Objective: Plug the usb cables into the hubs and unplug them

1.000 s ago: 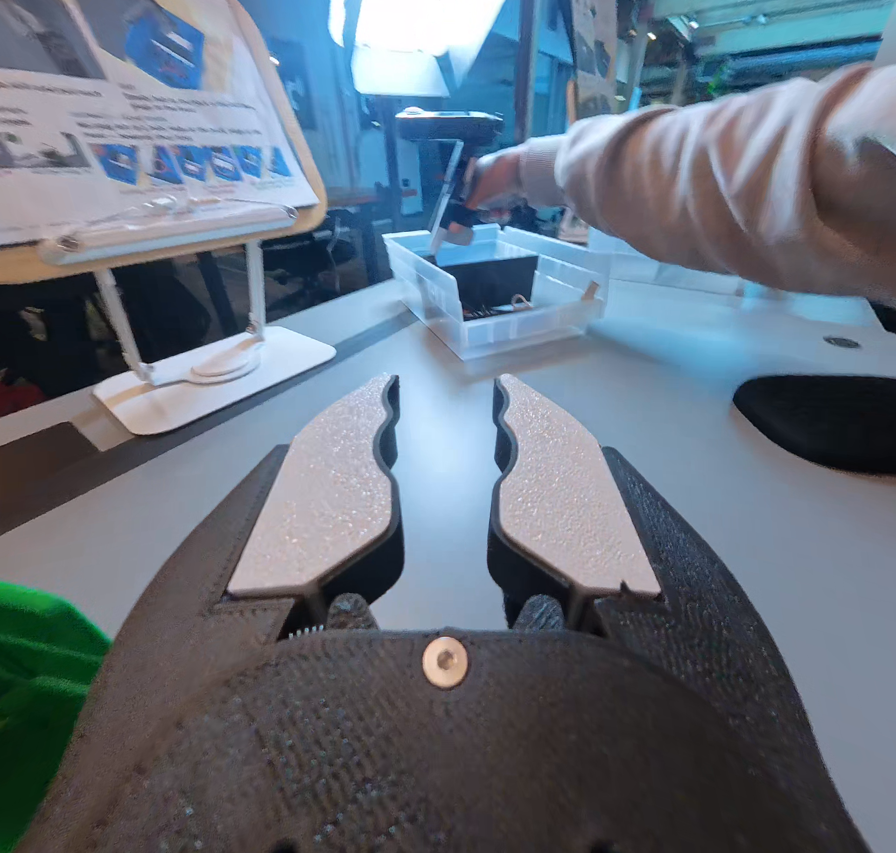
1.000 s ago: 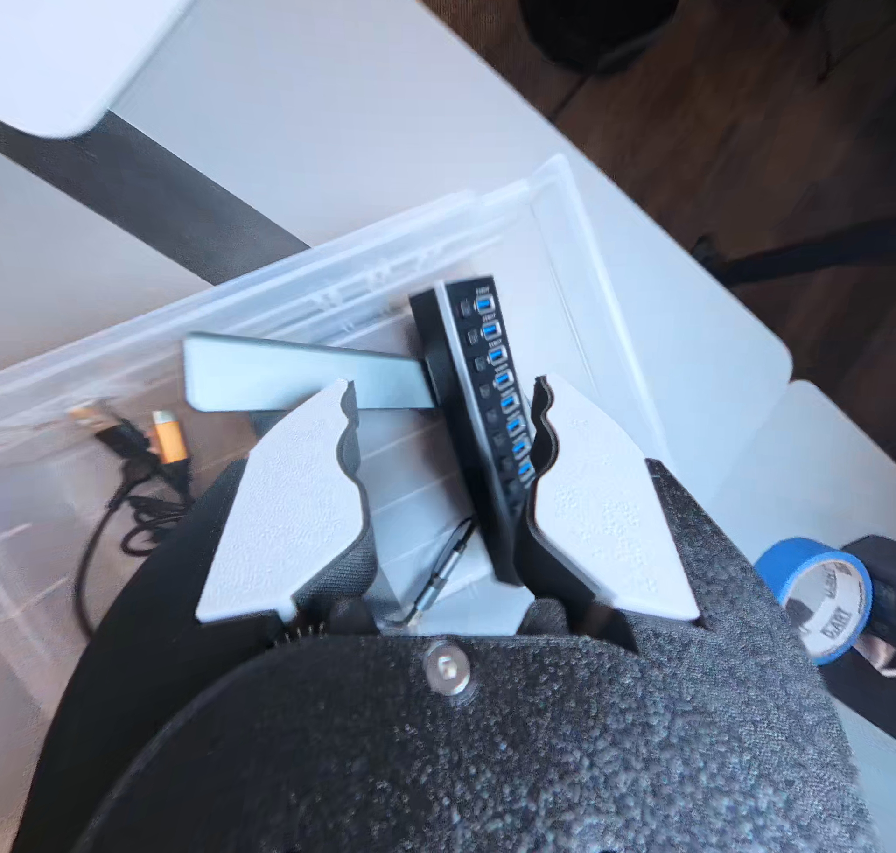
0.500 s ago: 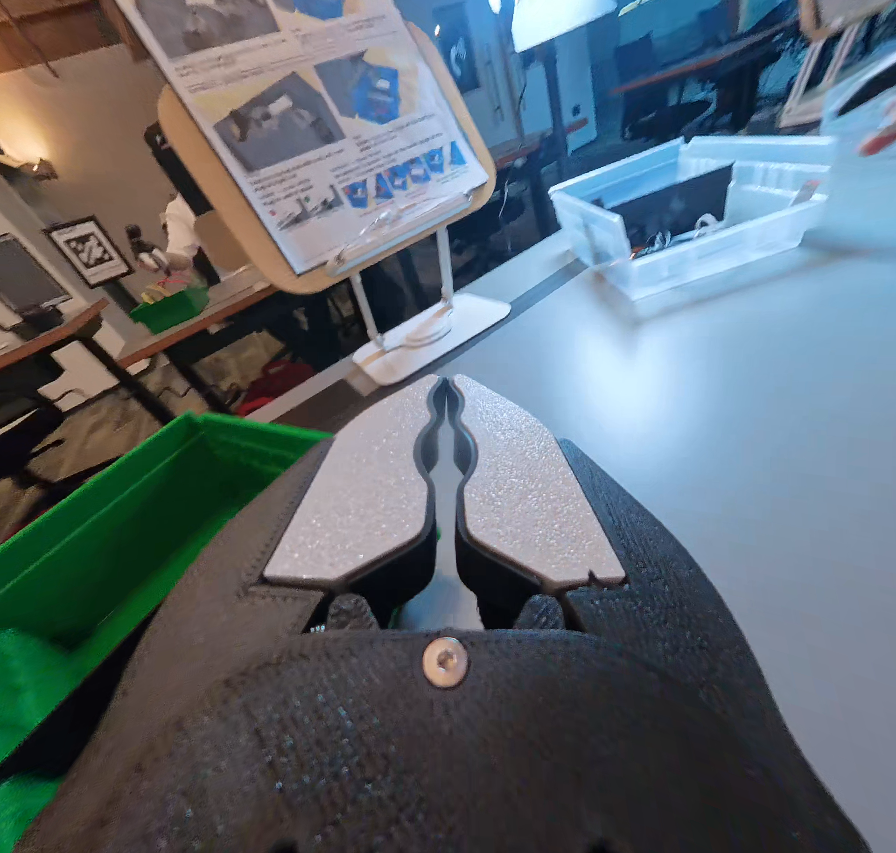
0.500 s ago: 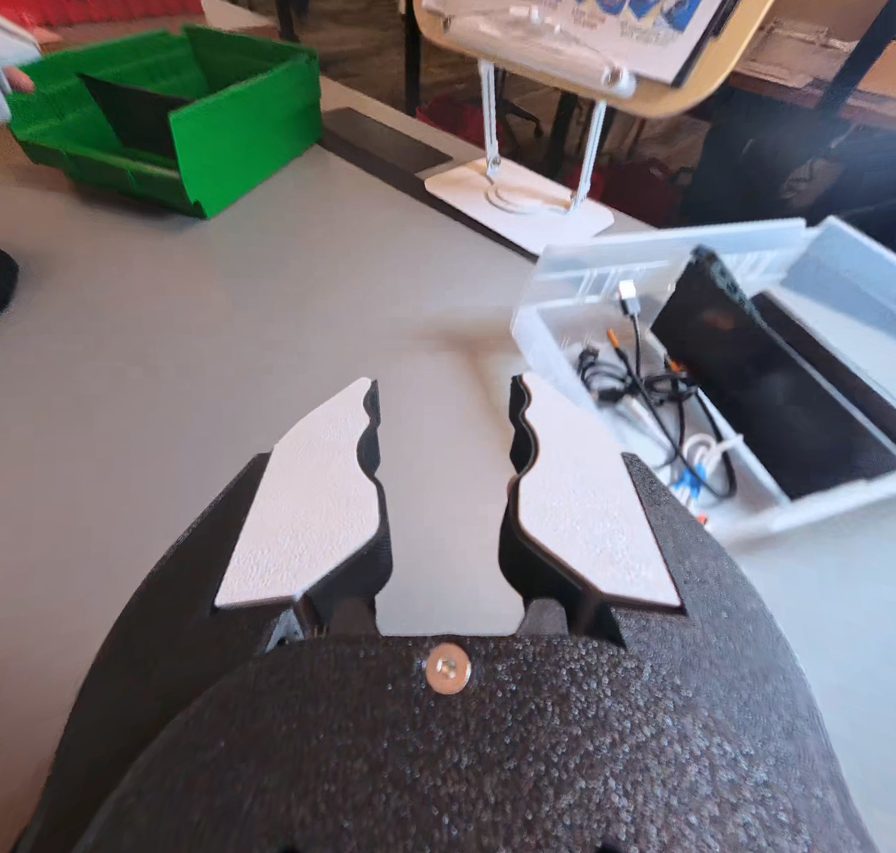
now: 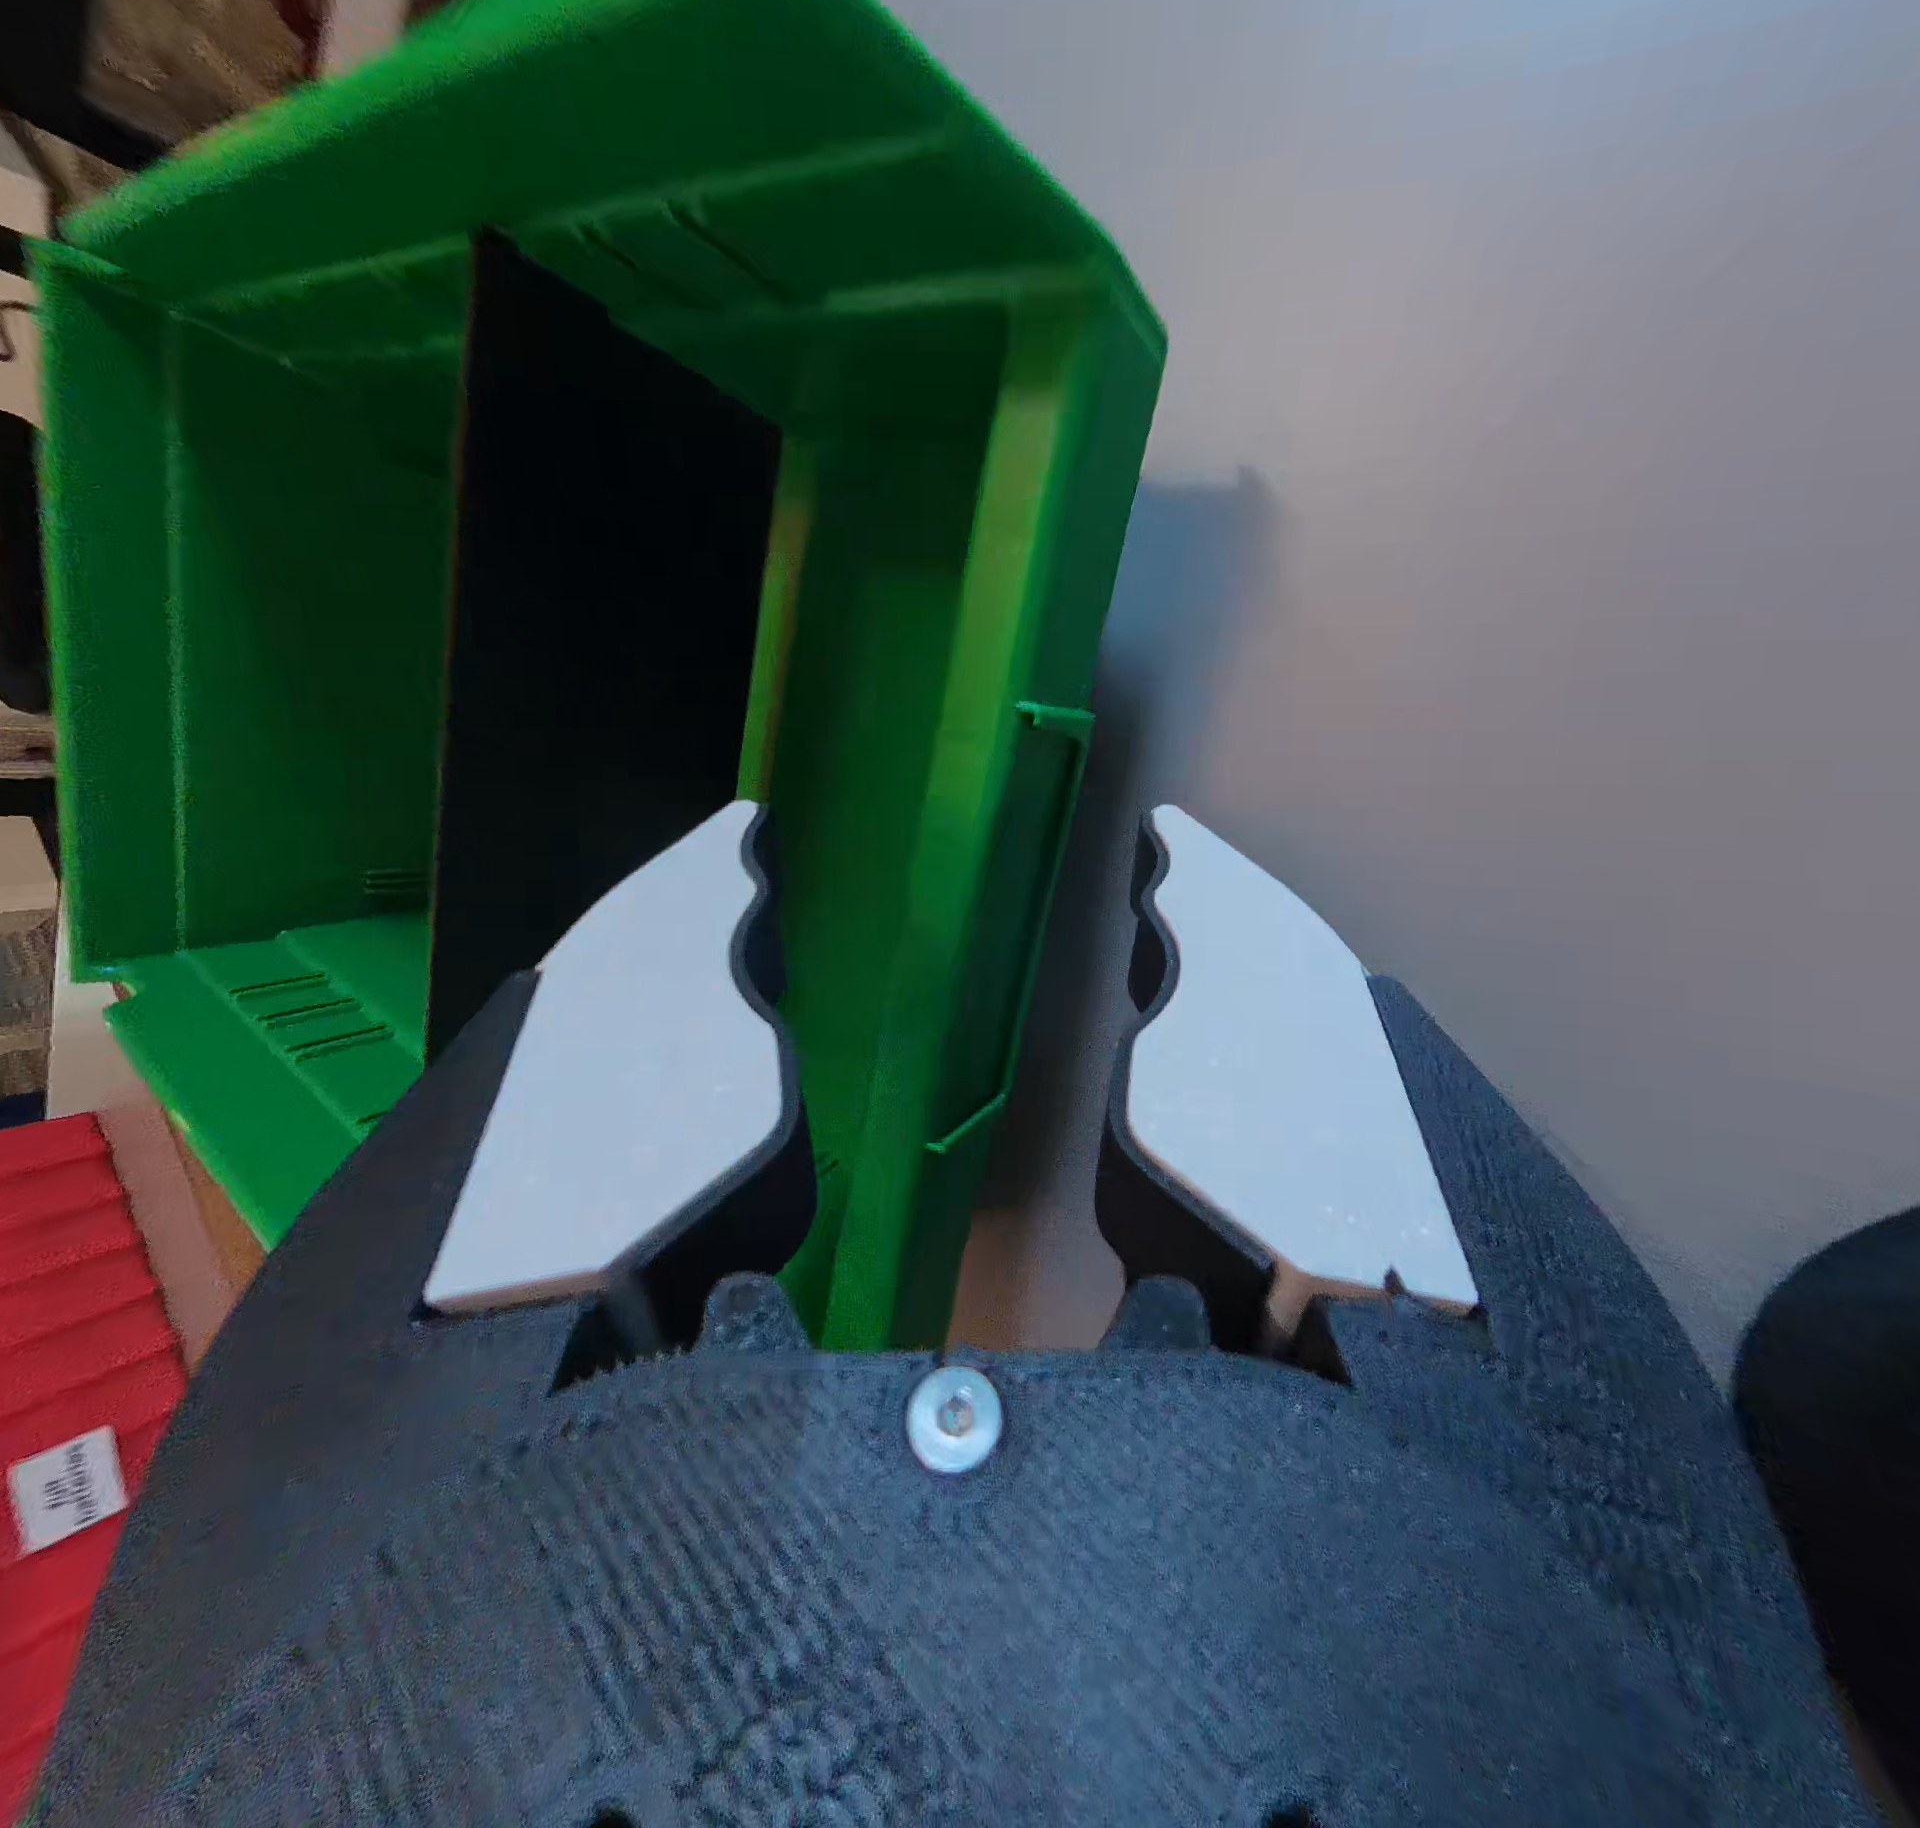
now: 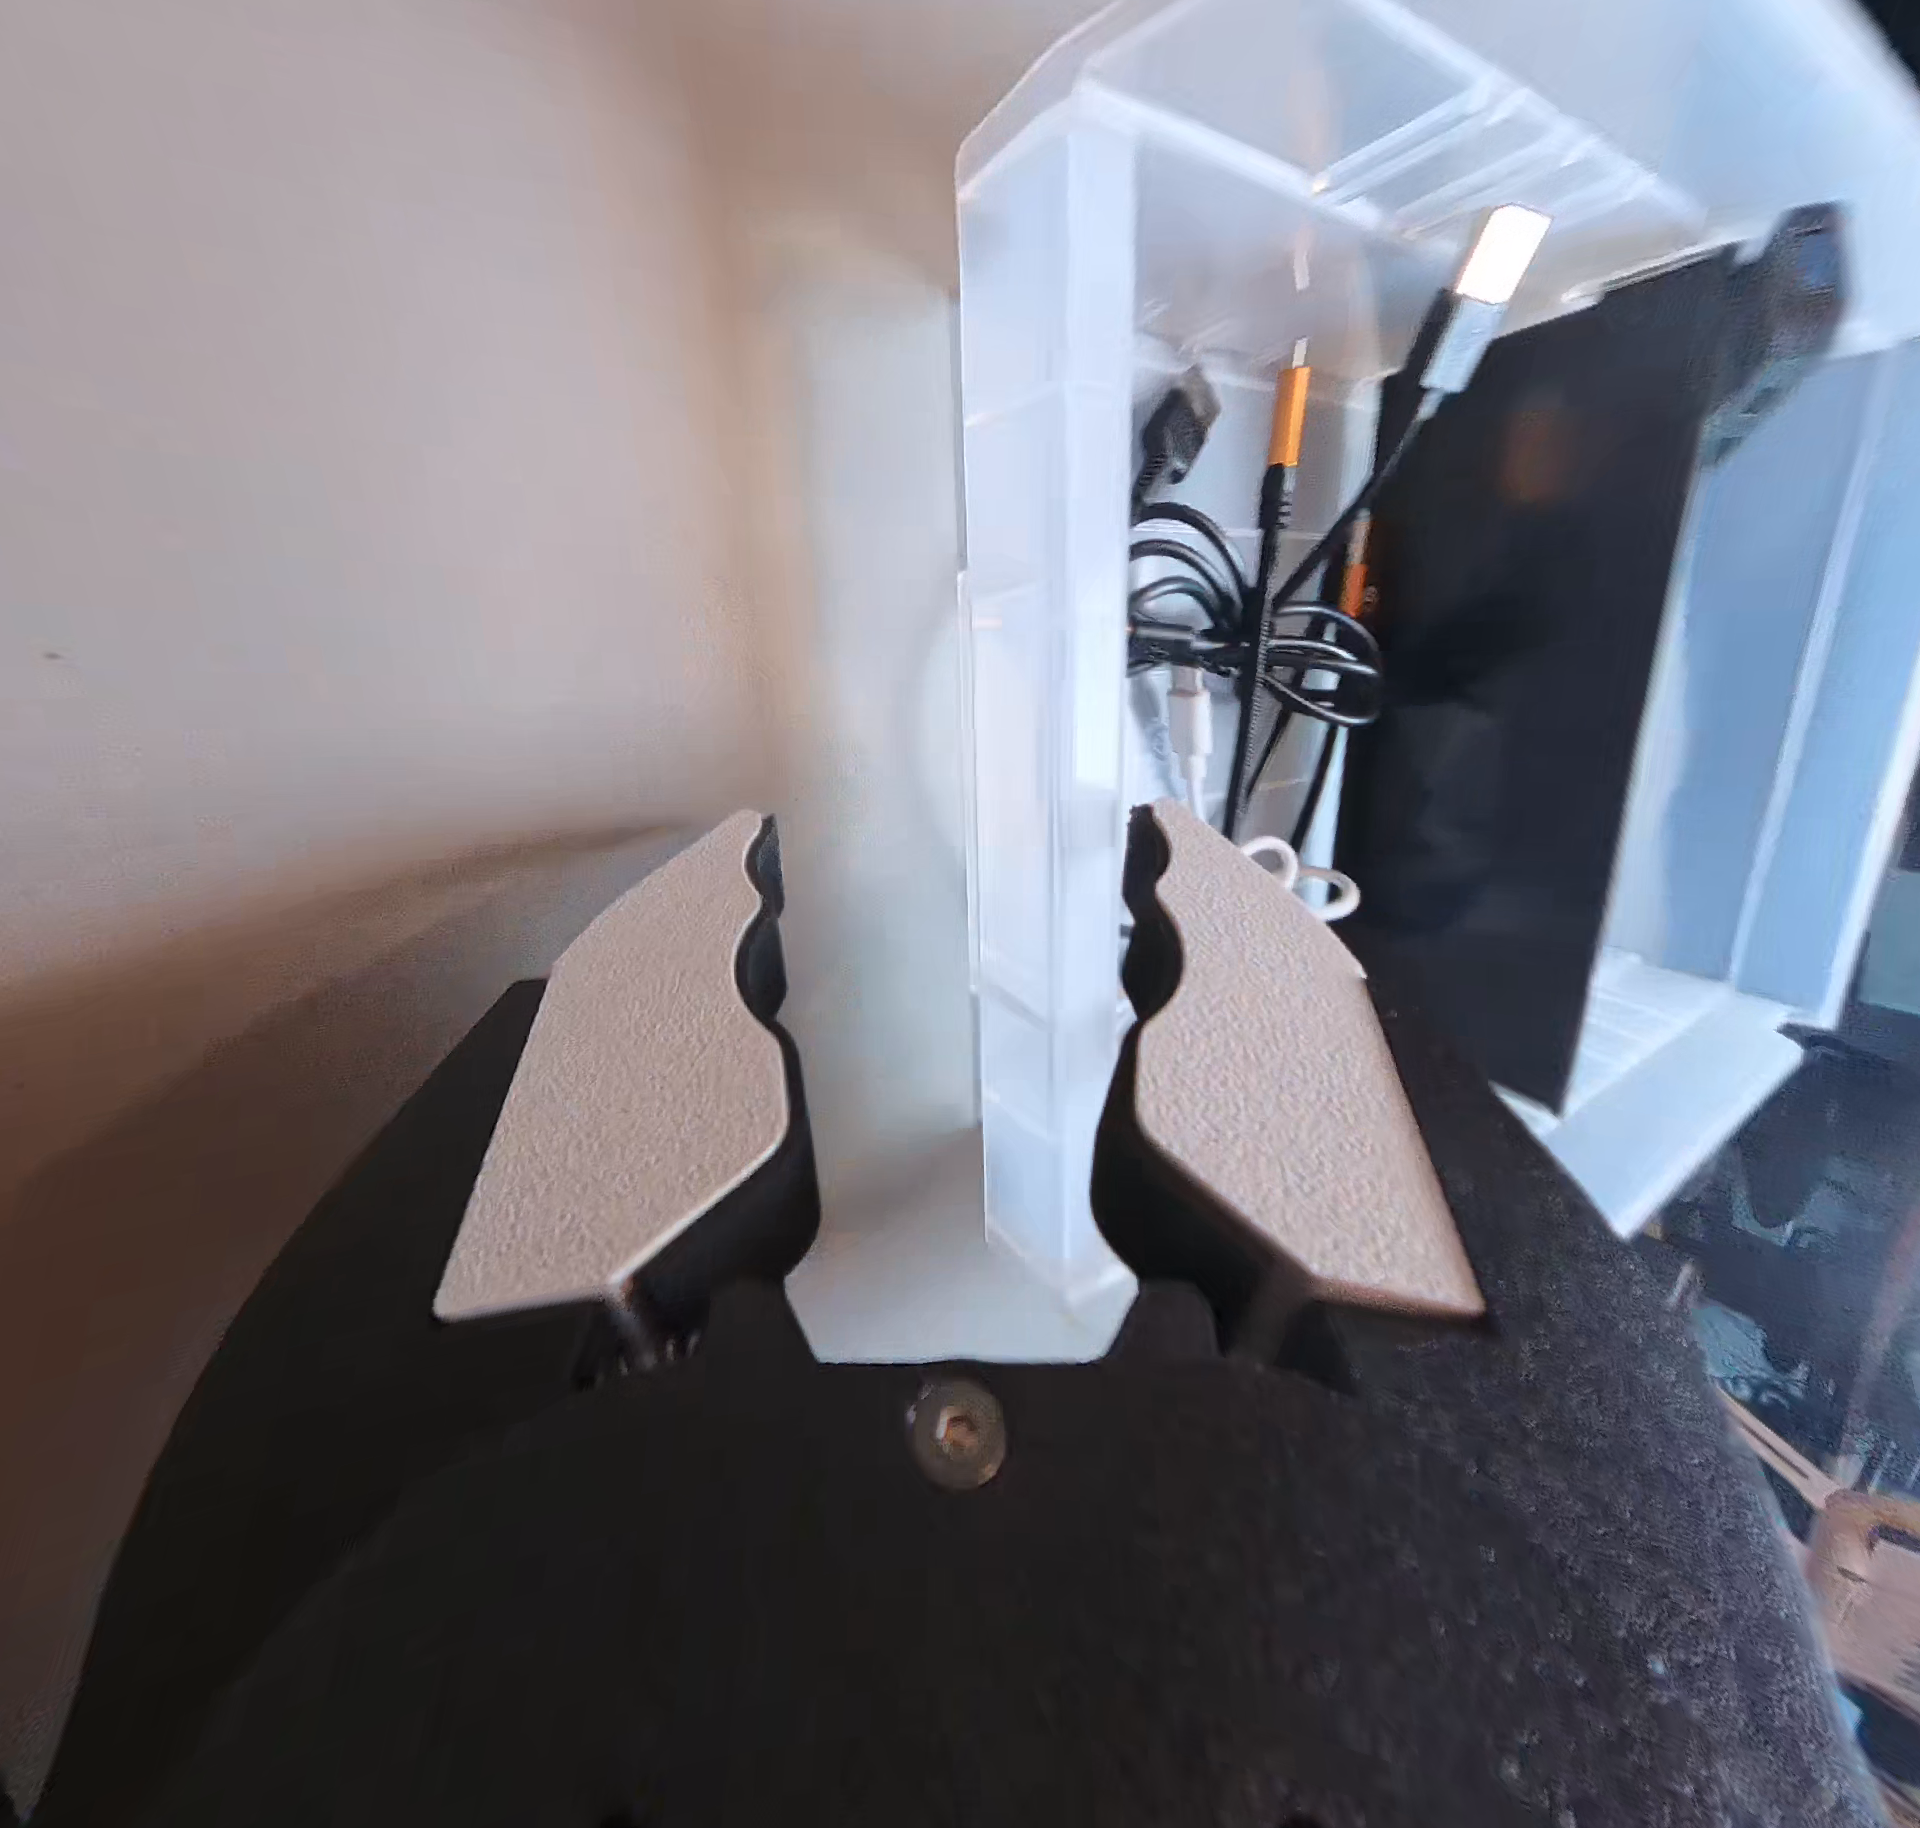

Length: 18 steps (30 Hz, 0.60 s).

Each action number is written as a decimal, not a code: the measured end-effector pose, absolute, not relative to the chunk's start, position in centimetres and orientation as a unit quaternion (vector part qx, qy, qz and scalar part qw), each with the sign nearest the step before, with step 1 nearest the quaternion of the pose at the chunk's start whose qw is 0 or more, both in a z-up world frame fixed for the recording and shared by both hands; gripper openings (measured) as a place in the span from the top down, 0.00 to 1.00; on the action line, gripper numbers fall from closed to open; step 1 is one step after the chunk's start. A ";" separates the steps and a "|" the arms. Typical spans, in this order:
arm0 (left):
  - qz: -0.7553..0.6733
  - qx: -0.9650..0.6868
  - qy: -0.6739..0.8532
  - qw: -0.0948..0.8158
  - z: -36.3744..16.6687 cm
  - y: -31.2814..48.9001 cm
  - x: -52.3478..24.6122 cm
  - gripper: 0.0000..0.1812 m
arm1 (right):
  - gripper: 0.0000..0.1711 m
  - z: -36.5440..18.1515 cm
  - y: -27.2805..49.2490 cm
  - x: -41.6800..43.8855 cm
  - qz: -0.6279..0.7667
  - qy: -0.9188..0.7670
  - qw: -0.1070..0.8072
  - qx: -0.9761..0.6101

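Note:
My left gripper point(image 5: 951, 822) is open, its fingers either side of the near wall of a green bin point(image 5: 935, 947); a black slab point(image 5: 603, 635) lies inside the bin. My right gripper point(image 6: 951, 822) is open, its fingers either side of a wall of a clear plastic box point(image 6: 1029, 739). Inside that box lies a tangle of black and white usb cables point(image 6: 1247, 635), with an orange-sleeved plug point(image 6: 1291, 428), a silver plug point(image 6: 1496, 261) and a black slab point(image 6: 1538, 635). I cannot make out any hub clearly. Both views are blurred by motion.
The grey table top point(image 5: 1558, 428) lies right of the green bin. A red ribbed object with a white label point(image 5: 62, 1311) is at the lower left. A dark rounded object point(image 5: 1829, 1415) sits at the lower right of the left wrist view. Spacing between my two grippers at the tips: around 50 centimeters. My right tips are roughly 12 centimeters from the silver plug point(image 6: 1496, 261).
My left gripper has opened and swung over to the green bin's wall. My right gripper has moved over to the clear box's wall and opened a little wider.

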State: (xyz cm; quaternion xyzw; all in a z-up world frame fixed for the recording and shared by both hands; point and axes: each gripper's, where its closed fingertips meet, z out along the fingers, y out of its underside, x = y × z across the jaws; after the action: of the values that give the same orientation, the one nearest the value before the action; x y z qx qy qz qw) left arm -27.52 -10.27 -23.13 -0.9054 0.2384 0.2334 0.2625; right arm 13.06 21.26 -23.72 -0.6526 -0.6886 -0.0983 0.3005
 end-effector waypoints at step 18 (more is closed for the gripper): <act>0.220 -0.811 0.445 0.309 -25.1 -6.2 -15.2 0.83 | 0.81 -23.8 10.0 12.5 -0.085 -0.771 0.393 -0.494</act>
State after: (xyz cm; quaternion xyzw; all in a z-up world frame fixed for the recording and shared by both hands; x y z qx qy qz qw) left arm -15.15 -6.23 -25.15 -0.8115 0.4447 0.2199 0.3088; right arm 12.47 9.98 -23.77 -0.4944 -0.7707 -0.0851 0.3928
